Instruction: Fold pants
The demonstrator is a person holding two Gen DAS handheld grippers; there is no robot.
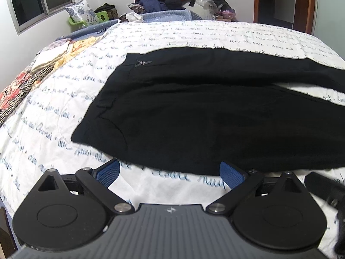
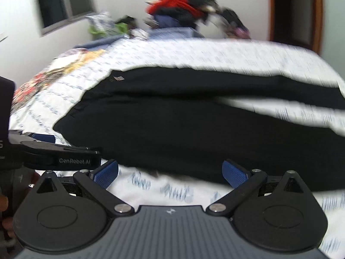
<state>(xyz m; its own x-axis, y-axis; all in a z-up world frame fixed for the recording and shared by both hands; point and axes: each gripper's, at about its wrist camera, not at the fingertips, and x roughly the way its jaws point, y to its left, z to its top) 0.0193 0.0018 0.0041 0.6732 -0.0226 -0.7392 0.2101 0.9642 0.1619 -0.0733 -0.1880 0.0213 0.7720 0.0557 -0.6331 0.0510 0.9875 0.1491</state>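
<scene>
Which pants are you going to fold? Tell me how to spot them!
Find the big bed with the white cover full of blue writing. The pants lie flat across its middle, legs stretching to the right. They are plain black, unlike the colourful patterned cloths at the bed's left edge.

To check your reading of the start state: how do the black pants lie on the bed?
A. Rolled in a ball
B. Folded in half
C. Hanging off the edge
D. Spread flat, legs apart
D: the pants lie flat on the bed, white sheet showing between the legs.
</scene>
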